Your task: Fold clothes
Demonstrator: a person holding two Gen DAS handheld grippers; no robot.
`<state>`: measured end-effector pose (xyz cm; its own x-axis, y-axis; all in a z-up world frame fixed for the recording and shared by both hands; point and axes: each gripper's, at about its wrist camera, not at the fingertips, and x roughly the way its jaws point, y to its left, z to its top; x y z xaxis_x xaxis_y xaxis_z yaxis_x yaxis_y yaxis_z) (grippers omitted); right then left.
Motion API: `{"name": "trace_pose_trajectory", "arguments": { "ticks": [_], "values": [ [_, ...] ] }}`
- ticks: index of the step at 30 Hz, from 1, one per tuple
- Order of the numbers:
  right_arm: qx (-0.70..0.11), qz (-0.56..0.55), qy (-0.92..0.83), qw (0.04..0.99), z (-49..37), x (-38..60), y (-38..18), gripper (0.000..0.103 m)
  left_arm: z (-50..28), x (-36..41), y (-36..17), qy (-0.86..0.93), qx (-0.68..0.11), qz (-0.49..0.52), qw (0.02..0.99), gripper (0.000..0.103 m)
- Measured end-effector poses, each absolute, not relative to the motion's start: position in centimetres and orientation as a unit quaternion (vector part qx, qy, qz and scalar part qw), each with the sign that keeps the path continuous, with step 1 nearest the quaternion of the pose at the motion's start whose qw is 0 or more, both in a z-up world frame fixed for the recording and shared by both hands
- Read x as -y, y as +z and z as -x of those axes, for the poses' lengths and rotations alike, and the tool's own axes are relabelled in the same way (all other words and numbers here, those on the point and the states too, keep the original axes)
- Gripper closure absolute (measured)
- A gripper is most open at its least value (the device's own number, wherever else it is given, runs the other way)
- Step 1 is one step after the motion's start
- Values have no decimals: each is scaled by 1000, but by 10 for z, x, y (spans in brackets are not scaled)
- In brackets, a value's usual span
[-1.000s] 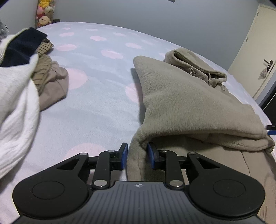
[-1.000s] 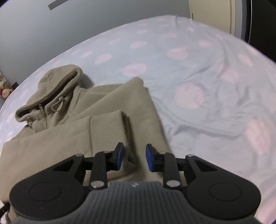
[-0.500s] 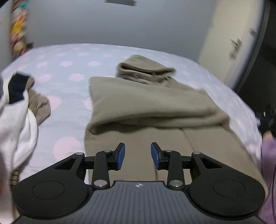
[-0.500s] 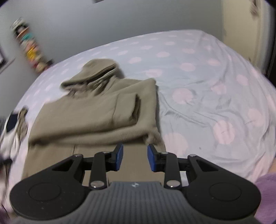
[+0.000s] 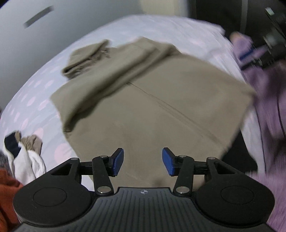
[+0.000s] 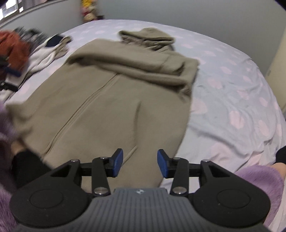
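Left tool (image 5: 142, 161) open, blue pads apart, nothing between them, held above the lower hem area of the olive hoodie (image 5: 152, 110). Right tool (image 6: 140, 163) likewise open and empty, over the hoodie's bottom edge near its right corner. Hoodie lies flat on the bed (image 6: 232, 100), front up, zipper line running up the middle, hem closest to both cameras. Both sleeves are folded across the chest, forming a thick band across the upper body; one cuff end sits at the garment's right side in the right wrist view. Hood (image 6: 146, 36) is bunched at the far end, drawstrings faintly visible, blurred. Bedsheet is pale lilac with pink blotches, wrinkled to the right of the hoodie. Purple fuzzy sleeve (image 6: 259, 180) of the person shows at lower right of the right wrist view, another purple sleeve (image 5: 264, 100) at the right edge of the left wrist view, with a dark device beyond it, too blurred to tell what. To the left of the hoodie, well apart, a pile of other clothes (image 6: 41, 51): white knit, navy piece, tan piece, rust-orange garment (image 6: 13, 48). Farthest: grey wall (image 5: 53, 35), stuffed toys (image 6: 87, 10) at the bed's far corner, cream door edge at right. Both views motion-blurred.
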<state>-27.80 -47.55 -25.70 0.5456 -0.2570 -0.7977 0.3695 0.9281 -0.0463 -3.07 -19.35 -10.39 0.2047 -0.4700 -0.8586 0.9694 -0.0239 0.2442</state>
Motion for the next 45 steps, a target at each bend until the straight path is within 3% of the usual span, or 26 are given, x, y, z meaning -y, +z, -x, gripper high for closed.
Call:
{"name": "trace_pose_trajectory", "arguments": {
  "ticks": [10, 24, 26, 28, 34, 42, 45],
  "values": [
    [-430, -100, -148, 885, 296, 429, -293, 55, 59, 182, -153, -516, -243, -636, 520, 54],
    [-406, -177, -142, 885, 302, 445, -305, 54, 40, 216, -202, -500, -311, -730, 346, 45],
    [-404, -184, -140, 885, 303, 447, -306, 54, 42, 218, -210, -494, -314, -736, 339, 48],
    [-402, -189, -140, 885, 304, 449, -306, 54, 44, 219, -218, -488, -318, -742, 331, 60],
    [-408, -200, -140, 880, 305, 452, -310, 54, 51, 214, -231, -477, -321, -748, 331, 79],
    [-459, -138, -111, 871, 285, 435, -316, 54, 40, 182, -208, -490, -319, -684, 436, 89],
    [-484, -87, -113, 863, 277, 421, -319, 44, 35, 173, -194, -491, -318, -659, 472, 91]
  ]
}}
